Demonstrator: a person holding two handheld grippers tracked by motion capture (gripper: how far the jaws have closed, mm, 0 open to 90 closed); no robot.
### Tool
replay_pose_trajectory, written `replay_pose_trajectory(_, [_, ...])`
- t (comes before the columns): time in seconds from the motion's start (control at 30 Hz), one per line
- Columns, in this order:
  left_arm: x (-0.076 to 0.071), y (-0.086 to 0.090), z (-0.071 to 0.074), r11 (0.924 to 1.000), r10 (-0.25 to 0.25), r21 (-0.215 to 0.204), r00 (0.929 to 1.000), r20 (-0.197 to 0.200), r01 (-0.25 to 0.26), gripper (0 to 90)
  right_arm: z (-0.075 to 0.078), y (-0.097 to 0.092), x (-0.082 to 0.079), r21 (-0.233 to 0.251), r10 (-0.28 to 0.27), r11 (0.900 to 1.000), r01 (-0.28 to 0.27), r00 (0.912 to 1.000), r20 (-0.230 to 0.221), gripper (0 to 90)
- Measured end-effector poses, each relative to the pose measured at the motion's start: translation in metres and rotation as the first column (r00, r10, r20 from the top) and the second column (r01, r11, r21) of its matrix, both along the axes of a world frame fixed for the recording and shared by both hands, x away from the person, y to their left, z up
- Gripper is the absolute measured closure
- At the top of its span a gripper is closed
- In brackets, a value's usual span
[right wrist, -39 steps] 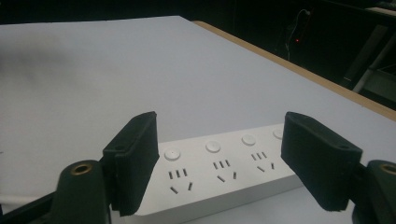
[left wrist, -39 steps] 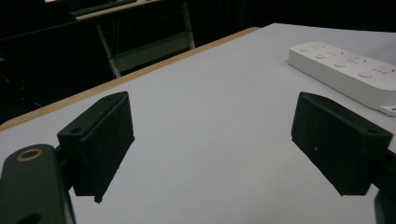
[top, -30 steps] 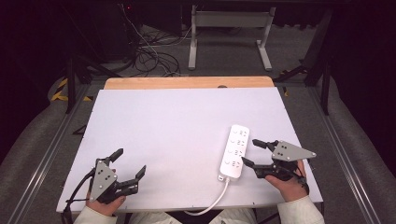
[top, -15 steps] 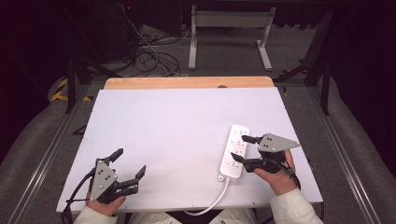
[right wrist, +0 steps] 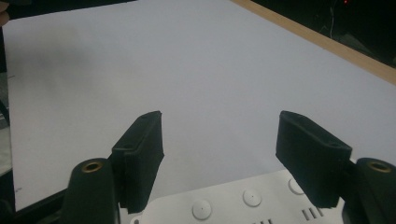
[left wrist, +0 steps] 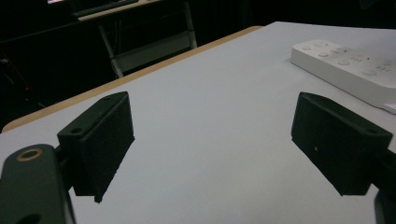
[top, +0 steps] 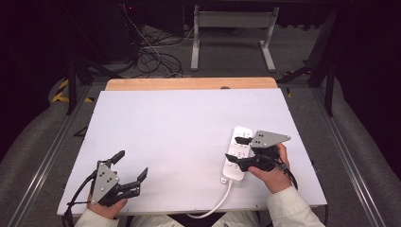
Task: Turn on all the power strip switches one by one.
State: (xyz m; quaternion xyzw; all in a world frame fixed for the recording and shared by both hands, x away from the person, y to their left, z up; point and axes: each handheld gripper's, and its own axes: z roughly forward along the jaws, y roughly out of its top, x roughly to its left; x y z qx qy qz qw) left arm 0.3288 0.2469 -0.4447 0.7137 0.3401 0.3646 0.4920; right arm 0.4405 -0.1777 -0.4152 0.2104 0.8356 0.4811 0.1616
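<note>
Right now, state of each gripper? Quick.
Left gripper: open, holding nothing, above bare table.
Right gripper: open, holding nothing, jaws over the white power strip.

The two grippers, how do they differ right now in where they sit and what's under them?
The left gripper sits near the table's front left corner over bare white surface; the right gripper sits at the right, above the white power strip. The left gripper's jaws have nothing between them; the right gripper's jaws straddle the strip without closing on it. Both are open, hand-held, and carry a grey plate.
</note>
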Motion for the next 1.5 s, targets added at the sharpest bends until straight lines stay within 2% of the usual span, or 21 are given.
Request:
replay_pose_trajectory(0.13, [0.000, 0.000, 0.000, 1.0000, -0.002, 0.002, 1.0000, 0.002, 0.002, 13.4, 0.001, 0.001, 0.000, -0.009, 0.006, 0.9999, -0.007, 0.9999, -0.015, 40.8])
replay_pose_trajectory(0.23, [0.000, 0.000, 0.000, 1.0000, -0.001, 0.002, 1.0000, 0.002, 0.001, 13.4, 0.002, -0.001, -0.001, -0.031, 0.027, 0.9991, -0.028, 0.9991, -0.033, 54.2])
replay_pose_trajectory(0.3, [0.000, 0.000, 0.000, 1.0000, -0.002, 0.002, 1.0000, 0.001, 0.002, 13.4, 0.003, -0.002, -0.001, -0.030, 0.051, 0.9981, -0.053, 0.9965, -0.067, 62.1])
replay_pose_trajectory(0.33, [0.000, 0.000, 0.000, 1.0000, -0.002, 0.004, 1.0000, -0.001, 0.002, 13.4, 0.004, -0.001, -0.001, -0.046, 0.066, 0.9965, -0.070, 0.9938, -0.089, 71.0])
replay_pose_trajectory(0.37, [0.000, 0.000, 0.000, 1.0000, 0.000, 0.006, 1.0000, 0.003, 0.000, 13.4, 0.004, -0.001, -0.001, -0.046, 0.066, 0.9965, -0.070, 0.9938, -0.089, 71.0])
replay_pose_trajectory(0.47, [0.000, 0.000, 0.000, 1.0000, 0.003, 0.007, 1.0000, 0.005, -0.003, 13.4, 0.006, 0.003, -0.002, -0.117, 0.052, 0.9912, -0.063, 0.9941, -0.095, 89.3])
replay_pose_trajectory(0.6, [0.000, 0.000, 0.000, 1.0000, 0.002, 0.006, 1.0000, 0.002, -0.002, 13.4, 0.008, 0.006, 0.004, -0.185, 0.004, 0.9823, -0.029, 0.9908, -0.135, 90.0])
replay_pose_trajectory(0.8, [0.000, 0.000, 0.000, 0.9999, 0.003, 0.012, 1.0000, 0.006, -0.003, 13.4, 0.005, 0.013, 0.011, -0.248, -0.042, 0.9689, -0.004, 0.9821, -0.183, 90.0])
replay_pose_trajectory(0.9, [0.000, -0.001, 0.000, 1.0000, 0.002, 0.008, 1.0000, 0.001, -0.002, 13.4, 0.002, 0.018, 0.013, -0.271, -0.061, 0.9626, 0.007, 0.9801, -0.189, 90.0])
replay_pose_trajectory(1.0, [0.000, -0.001, -0.001, 1.0000, 0.004, 0.007, 1.0000, 0.000, -0.004, 13.4, -0.002, 0.022, 0.014, -0.304, -0.097, 0.9517, 0.040, 0.9797, -0.175, 90.0])
replay_pose_trajectory(1.07, [0.000, -0.001, -0.001, 1.0000, 0.005, 0.005, 1.0000, 0.000, -0.005, 13.4, -0.005, 0.024, 0.015, -0.319, -0.102, 0.9469, 0.038, 0.9771, -0.187, 90.0])
replay_pose_trajectory(1.17, [0.001, 0.000, -0.001, 1.0000, 0.005, 0.007, 1.0000, -0.001, -0.005, 13.4, -0.009, 0.027, 0.016, -0.330, -0.072, 0.9439, -0.008, 0.9702, -0.231, 90.0])
replay_pose_trajectory(1.23, [0.001, -0.001, -0.001, 1.0000, 0.005, 0.005, 1.0000, -0.001, -0.005, 13.4, -0.009, 0.028, 0.016, -0.331, -0.066, 0.9435, -0.018, 0.9685, -0.240, 90.0])
replay_pose_trajectory(1.4, [0.000, -0.001, -0.001, 0.9999, 0.004, 0.009, 1.0000, -0.001, -0.004, 13.4, -0.014, 0.031, 0.016, -0.364, -0.068, 0.9308, -0.031, 0.9640, -0.257, 90.0])
replay_pose_trajectory(1.5, [0.000, -0.001, -0.001, 0.9999, 0.004, 0.012, 1.0000, -0.002, -0.004, 13.4, -0.017, 0.033, 0.017, -0.374, -0.077, 0.9268, -0.028, 0.9620, -0.262, 90.0])
